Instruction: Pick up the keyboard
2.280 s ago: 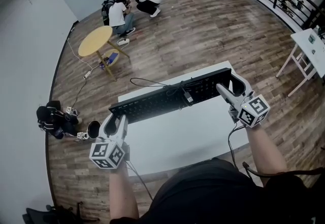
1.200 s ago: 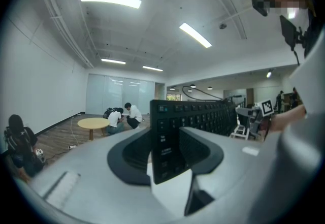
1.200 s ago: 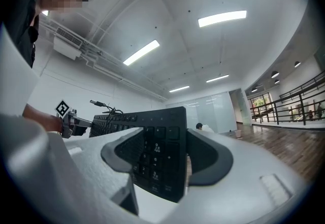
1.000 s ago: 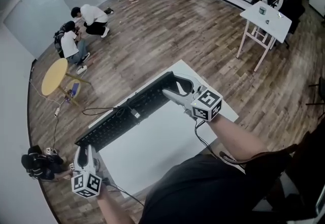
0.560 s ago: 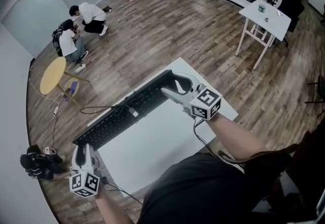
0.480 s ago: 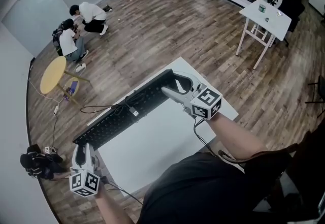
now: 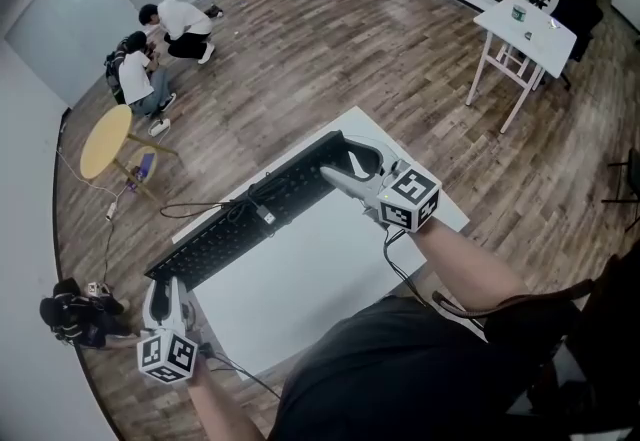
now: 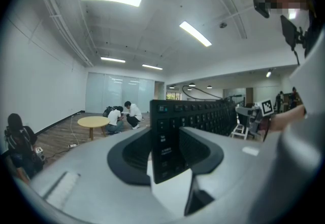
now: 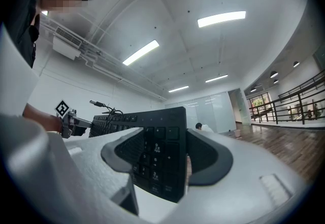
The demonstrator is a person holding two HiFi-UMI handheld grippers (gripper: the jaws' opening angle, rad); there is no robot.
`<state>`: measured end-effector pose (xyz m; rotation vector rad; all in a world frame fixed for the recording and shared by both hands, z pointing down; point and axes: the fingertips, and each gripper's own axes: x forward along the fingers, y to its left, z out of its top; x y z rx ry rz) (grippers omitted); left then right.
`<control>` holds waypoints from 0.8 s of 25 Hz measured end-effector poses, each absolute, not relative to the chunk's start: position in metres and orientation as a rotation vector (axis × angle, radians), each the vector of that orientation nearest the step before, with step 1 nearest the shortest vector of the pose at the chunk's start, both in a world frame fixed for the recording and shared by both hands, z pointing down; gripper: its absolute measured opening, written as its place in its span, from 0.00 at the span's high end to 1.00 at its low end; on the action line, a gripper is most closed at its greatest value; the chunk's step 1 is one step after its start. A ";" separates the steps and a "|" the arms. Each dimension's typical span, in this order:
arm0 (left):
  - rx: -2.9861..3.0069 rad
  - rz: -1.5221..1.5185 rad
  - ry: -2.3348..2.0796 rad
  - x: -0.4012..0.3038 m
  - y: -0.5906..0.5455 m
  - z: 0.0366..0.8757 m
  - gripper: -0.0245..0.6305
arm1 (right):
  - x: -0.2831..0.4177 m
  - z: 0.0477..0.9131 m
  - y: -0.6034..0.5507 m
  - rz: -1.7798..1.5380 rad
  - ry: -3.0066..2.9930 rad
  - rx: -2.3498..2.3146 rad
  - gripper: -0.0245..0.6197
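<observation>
Along the table's (image 7: pixel 300 279) far edge, the keyboard (image 7: pixel 250 214) spans both grippers. Left gripper (image 7: pixel 165 287) clamps one short end, right gripper (image 7: pixel 343 167) the other. I judge it stiff, light and long, so end grips suit. The cable (image 7: pixel 190 211) may snag.

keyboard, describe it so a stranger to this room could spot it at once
Find the white table in front of the person. Along its far edge runs the keyboard, a long flat bar, its ends clamped in the left tongs and the right tongs. Table and tongs are pale; it alone is black, with a cable trailing from its middle.
</observation>
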<state>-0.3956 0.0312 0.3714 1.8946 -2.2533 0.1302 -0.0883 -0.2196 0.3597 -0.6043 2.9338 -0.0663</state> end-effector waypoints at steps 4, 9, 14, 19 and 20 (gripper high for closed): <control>1.899 0.140 -2.253 -0.394 0.032 0.369 0.70 | -0.087 0.361 -0.219 -0.077 2.934 -0.604 0.56; 1.895 0.148 -2.248 -0.394 0.035 0.370 0.70 | -0.087 0.361 -0.217 -0.083 2.938 -0.602 0.56; 1.888 0.141 -2.240 -0.390 0.041 0.374 0.70 | -0.085 0.364 -0.212 -0.084 2.942 -0.602 0.56; 1.880 0.144 -2.237 -0.391 0.037 0.370 0.70 | -0.086 0.360 -0.217 -0.091 2.948 -0.601 0.56; 1.878 0.143 -2.237 -0.391 0.037 0.369 0.70 | -0.086 0.360 -0.217 -0.093 2.950 -0.601 0.56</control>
